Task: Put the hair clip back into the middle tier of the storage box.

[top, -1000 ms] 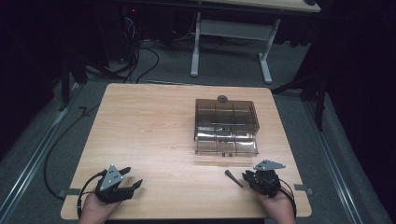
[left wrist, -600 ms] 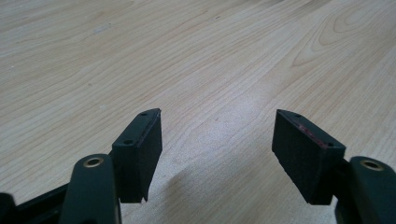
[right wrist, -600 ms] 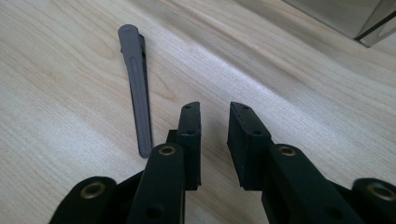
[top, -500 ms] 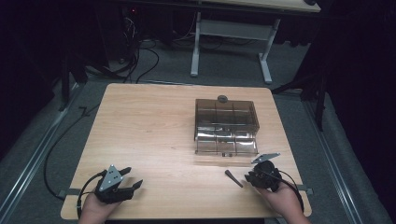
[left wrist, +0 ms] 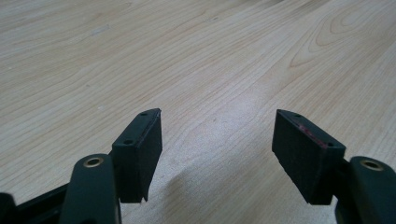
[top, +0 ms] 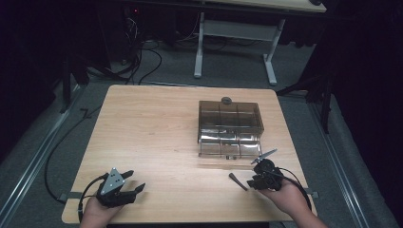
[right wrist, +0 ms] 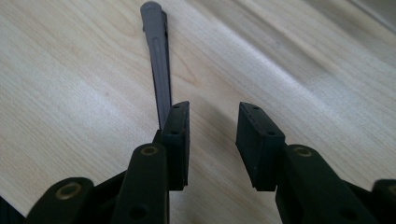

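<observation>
A slim dark grey ribbed stick [top: 236,181] [right wrist: 158,60] lies flat on the wooden table [top: 157,133] near its front right. My right gripper [top: 252,182] [right wrist: 212,112] sits just right of the stick and points at it. Its jaws have just been opening, and they stand apart with nothing between them. In the right gripper view the stick's near end runs behind the left-hand fingertip [right wrist: 177,135]. My left gripper [top: 137,181] [left wrist: 217,135] rests at the front left, open wide over bare wood.
A smoky clear compartment box [top: 230,127] stands on the right half of the table with its lid open towards the front. A small dark round part [top: 226,100] sits at its far edge. Cables and desk legs are on the floor beyond.
The right gripper has lifted and tipped a little, so its grey plate now slants upward, and it has shifted slightly left. The stick lies where it was. The left gripper has kept still.
</observation>
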